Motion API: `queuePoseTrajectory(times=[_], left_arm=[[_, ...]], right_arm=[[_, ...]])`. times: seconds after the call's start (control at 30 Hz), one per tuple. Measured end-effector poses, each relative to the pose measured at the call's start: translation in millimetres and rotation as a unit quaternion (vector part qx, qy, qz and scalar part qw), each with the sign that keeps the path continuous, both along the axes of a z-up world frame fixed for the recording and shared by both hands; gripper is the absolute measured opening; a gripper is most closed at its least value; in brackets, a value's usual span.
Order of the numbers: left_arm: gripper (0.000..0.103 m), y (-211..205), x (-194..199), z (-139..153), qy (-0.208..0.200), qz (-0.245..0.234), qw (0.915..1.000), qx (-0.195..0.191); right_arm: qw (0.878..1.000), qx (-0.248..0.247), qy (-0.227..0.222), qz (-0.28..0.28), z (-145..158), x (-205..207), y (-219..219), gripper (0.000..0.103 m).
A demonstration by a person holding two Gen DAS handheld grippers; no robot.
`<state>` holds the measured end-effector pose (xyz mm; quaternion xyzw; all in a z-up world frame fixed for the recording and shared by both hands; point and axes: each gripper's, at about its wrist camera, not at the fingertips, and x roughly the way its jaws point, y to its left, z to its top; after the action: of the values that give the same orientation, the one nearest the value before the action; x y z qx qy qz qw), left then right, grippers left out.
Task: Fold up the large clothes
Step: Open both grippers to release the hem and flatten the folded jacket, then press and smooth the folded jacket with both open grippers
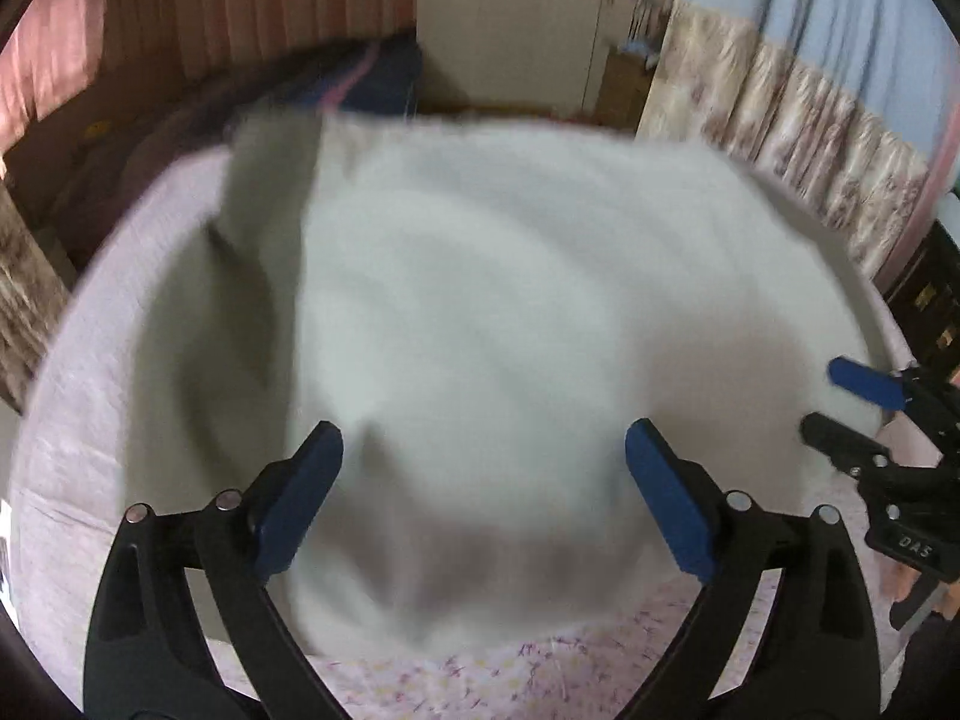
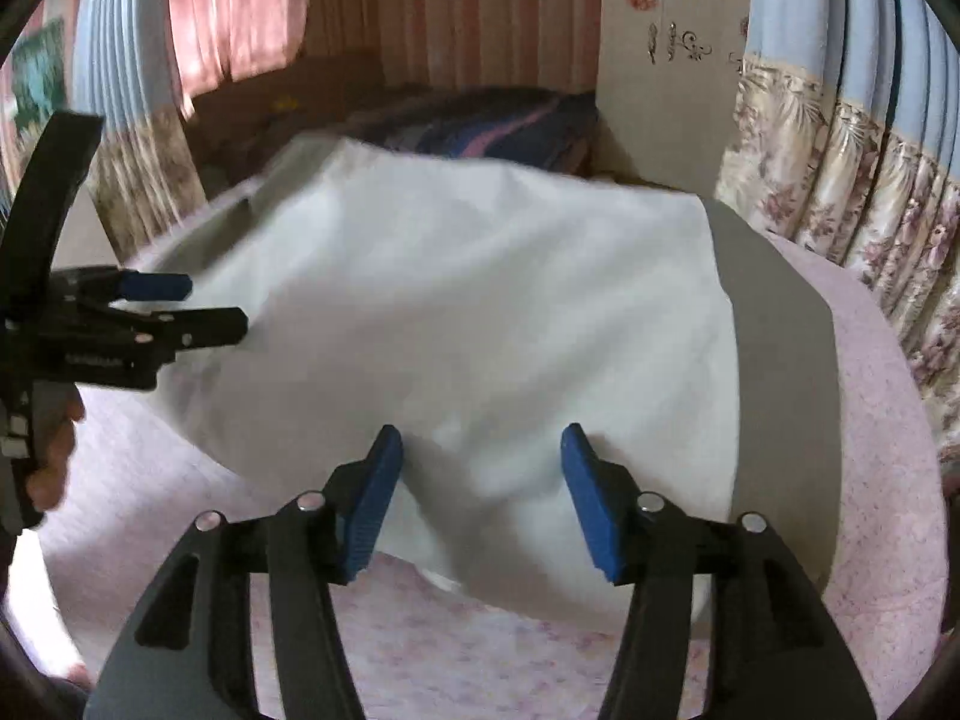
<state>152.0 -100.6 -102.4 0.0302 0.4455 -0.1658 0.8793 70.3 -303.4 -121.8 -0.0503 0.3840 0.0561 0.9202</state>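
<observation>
From the left wrist, a striped dark blanket [image 1: 360,84] and a floral curtain [image 1: 798,138] lie beyond the left gripper [image 1: 483,480], and the right gripper [image 1: 840,414] reaches in from its right side, a possible obstruction there. The white garment [image 1: 480,300], motion-blurred, spreads ahead of and beneath the blue pads [image 1: 300,504], which stand wide apart with nothing pinched; its near hem ends just short of the floral bedsheet [image 1: 456,678], and a strip of bare sheet runs along the left. From the right wrist, the left gripper [image 2: 198,300] hovers at far left over the garment's corner. The right gripper [image 2: 480,492] is parted, its pads [image 2: 372,504] clear of the cloth. The garment [image 2: 480,312] lies rumpled ahead, its near edge between the fingers, with open pink sheet [image 2: 870,420] to the right.
</observation>
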Motion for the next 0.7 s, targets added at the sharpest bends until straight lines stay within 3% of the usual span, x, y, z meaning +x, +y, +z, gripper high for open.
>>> queuePoseTrajectory(times=[0.1, 0.23, 0.5, 0.57, 0.63, 0.7], left_arm=[[0.096, 7.8, 9.4, -16.2, 0.012, 0.01, 0.9998, -0.009], [0.098, -2.8, 9.1, -25.0, 0.002, 0.01, 0.9995, 0.029], [0.099, -5.4, 14.0, -26.4, 0.004, 0.011, 0.9992, 0.039], [0.099, -5.3, 13.7, -22.3, 0.004, 0.018, 0.9991, 0.038], [0.1, -4.9, 11.9, -17.4, 0.004, 0.026, 0.9991, 0.034], [0.1, -3.0, 7.2, -9.8, 0.003, 0.033, 0.999, 0.03]], right_arm=[[1.0, -0.002, 0.019, -0.022, -10.6, -0.1, -20.7, 0.045], [0.998, 0.037, 0.033, -0.036, -25.6, 5.8, -44.7, 0.045], [0.998, 0.047, 0.028, -0.04, -29.4, 10.9, -49.5, 0.045], [0.997, 0.064, 0.018, -0.041, -23.8, 4.7, -50.4, 0.05], [0.995, 0.088, 0.008, -0.042, -14.3, 0.4, -50.9, 0.067], [0.993, 0.105, -0.012, -0.047, -2.9, -10.7, -52.8, 0.072]])
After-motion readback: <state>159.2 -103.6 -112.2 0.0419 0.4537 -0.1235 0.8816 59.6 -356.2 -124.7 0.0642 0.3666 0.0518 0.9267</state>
